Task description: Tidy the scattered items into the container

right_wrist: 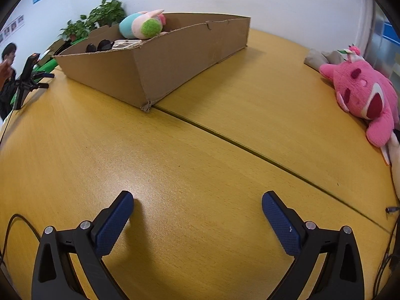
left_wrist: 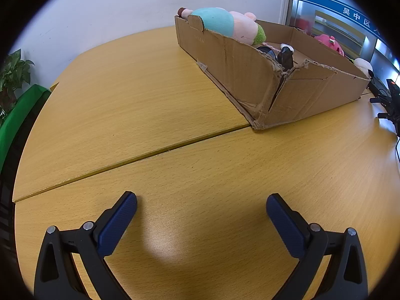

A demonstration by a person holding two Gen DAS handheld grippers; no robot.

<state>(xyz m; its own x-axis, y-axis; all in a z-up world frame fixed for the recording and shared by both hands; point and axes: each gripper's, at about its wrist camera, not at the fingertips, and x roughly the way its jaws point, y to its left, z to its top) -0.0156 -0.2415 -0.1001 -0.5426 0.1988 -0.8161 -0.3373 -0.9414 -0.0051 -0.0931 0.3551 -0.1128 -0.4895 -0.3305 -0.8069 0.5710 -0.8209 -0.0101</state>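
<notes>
A shallow cardboard box (left_wrist: 250,75) stands on the wooden table (left_wrist: 125,105); it also shows in the right wrist view (right_wrist: 160,67). Inside lie a teal and pink plush toy (left_wrist: 225,23), also seen from the right (right_wrist: 140,25), black sunglasses (right_wrist: 100,45) and a white flat item (right_wrist: 126,43). A pink plush toy (right_wrist: 362,92) lies on the table at the far right, outside the box. My left gripper (left_wrist: 201,200) is open and empty above bare table. My right gripper (right_wrist: 197,200) is open and empty, well short of the box.
A black tripod with a device (right_wrist: 25,80) stands beyond the table's left edge, and shows in the left wrist view (left_wrist: 390,100). A person (right_wrist: 7,75) is behind it. Potted plants (right_wrist: 100,17) stand by the wall. A grey cloth (right_wrist: 322,57) lies near the pink toy.
</notes>
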